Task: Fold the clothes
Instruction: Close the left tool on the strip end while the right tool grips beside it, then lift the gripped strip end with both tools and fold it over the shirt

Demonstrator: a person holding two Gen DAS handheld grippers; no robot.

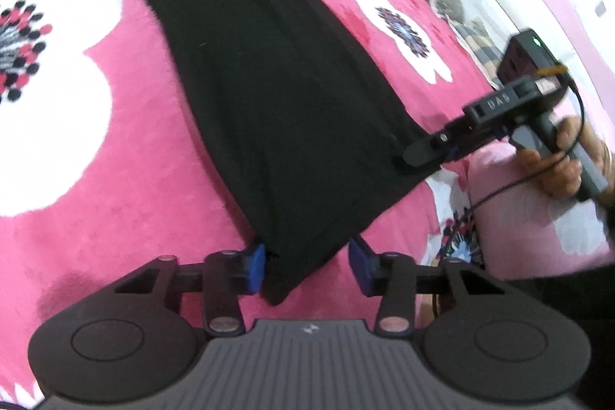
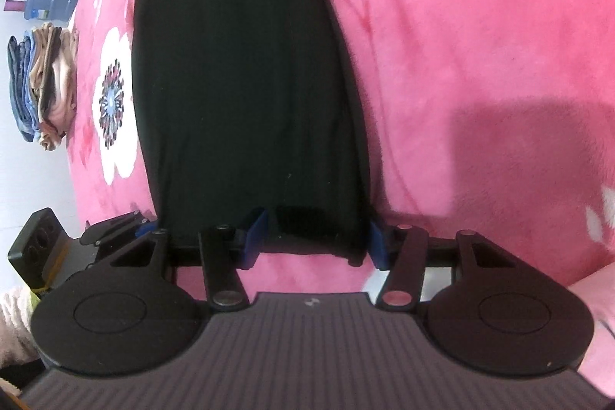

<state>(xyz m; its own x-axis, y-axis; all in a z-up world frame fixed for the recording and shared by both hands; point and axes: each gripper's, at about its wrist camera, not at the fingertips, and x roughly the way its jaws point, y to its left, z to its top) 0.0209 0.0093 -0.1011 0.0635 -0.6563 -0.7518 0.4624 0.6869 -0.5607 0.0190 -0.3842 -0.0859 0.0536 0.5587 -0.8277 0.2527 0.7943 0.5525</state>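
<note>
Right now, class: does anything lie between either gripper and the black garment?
Nothing visible does. The black garment lies on the pink blanket, its near edge already between the open jaws of the left gripper and of the right gripper.

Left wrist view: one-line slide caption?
Black garment on pink floral blanket, corner between left gripper open jaws; right gripper at edge.
</note>
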